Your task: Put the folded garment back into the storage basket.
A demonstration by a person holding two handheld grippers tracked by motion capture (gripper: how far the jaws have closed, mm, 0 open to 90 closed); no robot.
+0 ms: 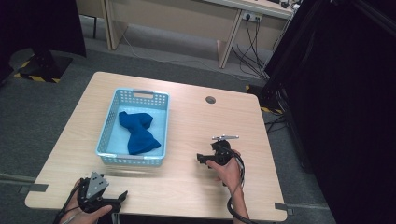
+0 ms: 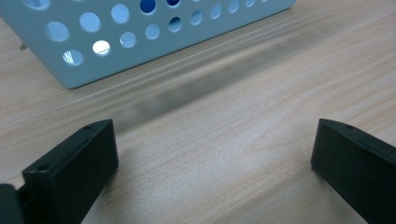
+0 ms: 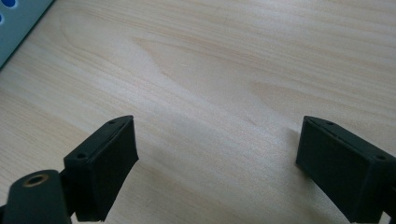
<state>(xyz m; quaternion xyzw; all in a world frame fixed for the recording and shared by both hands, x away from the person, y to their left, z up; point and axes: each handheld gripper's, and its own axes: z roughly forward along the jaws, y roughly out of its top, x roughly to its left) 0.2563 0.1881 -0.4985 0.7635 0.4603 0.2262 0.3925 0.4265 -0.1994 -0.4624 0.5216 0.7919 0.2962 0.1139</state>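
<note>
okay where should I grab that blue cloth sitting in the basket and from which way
Take the blue cloth at its narrow twisted waist, where the bunched fabric probably pinches easily. Come straight down from above: the basket walls surround it. The right gripper, jaws open, looks well placed for this.

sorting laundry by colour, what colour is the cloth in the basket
Dark blue cloth, lying bunched in the light blue basket; the high view shows it best.

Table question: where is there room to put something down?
The table is bare right of the basket, up to the round hole, and between the two hand-held grippers. The basket is partly taken by the blue cloth.
</note>
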